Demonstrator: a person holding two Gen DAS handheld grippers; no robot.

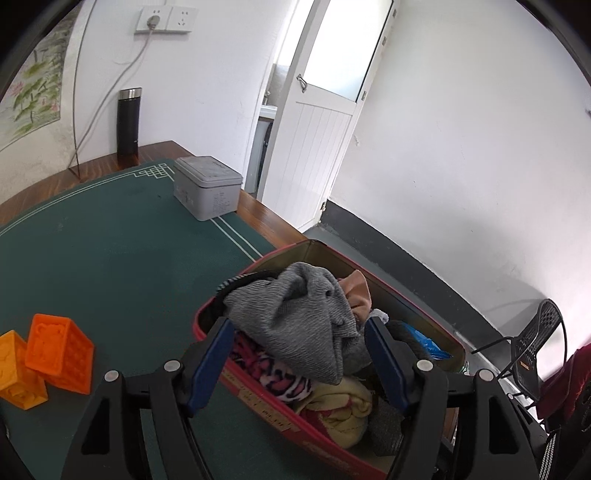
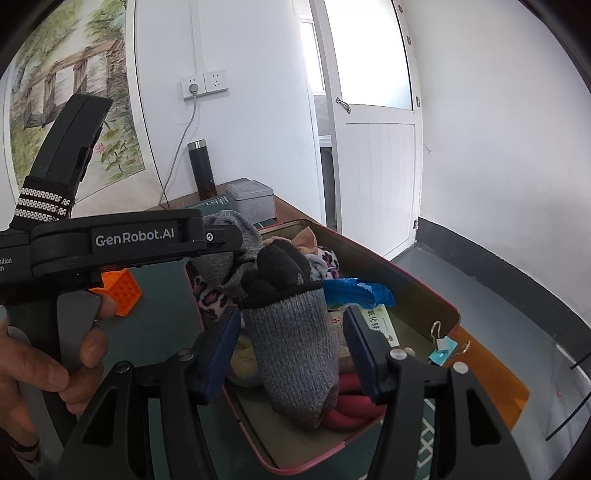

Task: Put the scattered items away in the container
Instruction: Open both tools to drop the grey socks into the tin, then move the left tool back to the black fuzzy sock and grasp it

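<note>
A grey lidded tin [image 1: 207, 186] stood near the far corner of the green mat [image 1: 110, 251], with a dark flask [image 1: 128, 122] behind it on the wooden worktop [image 1: 264, 218] by the wall socket [image 1: 164, 19].

wood table [image 1: 266, 216] w/ green mat [image 1: 110, 258]: red tin [image 1: 258, 397], grey tin [image 1: 207, 192], orange blocks [image 1: 61, 352], flask [image 1: 128, 122].

Left gripper [image 1: 299, 354]: lower centre of its own view, blue-padded fingers spread wide.
Right gripper [image 2: 291, 350]: lower centre of its own view, fingers likewise parted.
Left hand [image 2: 55, 362]: lower left of right-wrist view, fingers wrapped round the left gripper's handle.
</note>
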